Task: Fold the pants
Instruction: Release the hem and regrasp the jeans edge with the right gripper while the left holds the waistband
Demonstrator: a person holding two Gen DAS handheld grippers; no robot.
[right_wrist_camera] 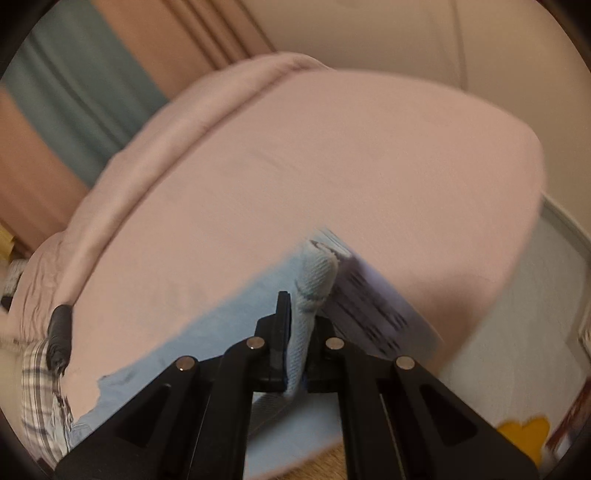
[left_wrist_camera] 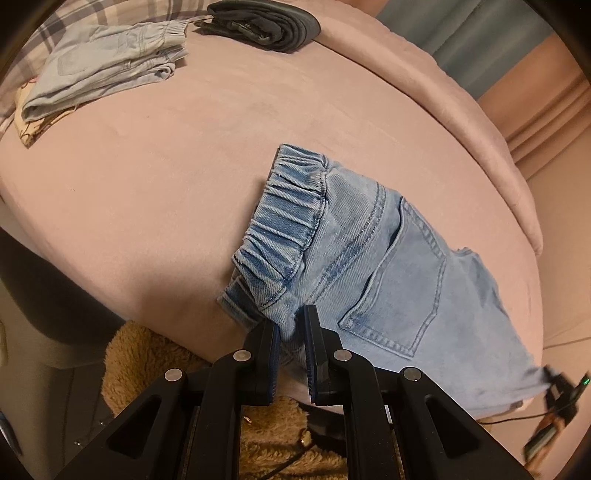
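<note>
While the pink bed fills both views, the light blue denim pants lie across its near edge, stretched between the two tools. That is the relation everything turns on: the long axis of the pants runs side to side along the bed's edge, waistband end toward the left gripper, leg end off toward the right gripper. So each tool has its own end, and neither needs to cross over.

On the left, the jaws sit with a visible gap, and a bunched corner of denim just below the elastic waistband fills that gap; they look clamped on it. On the right, the picture is smeared with motion, but the jaws are pinched close on a fold of pale blue cloth, a hem or cuff poking up past the tips.

My read: the fold in hand is end to end, so one end travels along that axis to meet the other, and the right side looks the likelier traveller.

Now the cloth itself. Faded wash, gathered elastic waist, darker double seams, one back pocket facing up, lying fairly flat. It looks soft and floppy, liable to sag between the grips.

Far off at the head of the bed, a folded pale pair and a dark folded pair sit side by side, well apart from the work.
</note>
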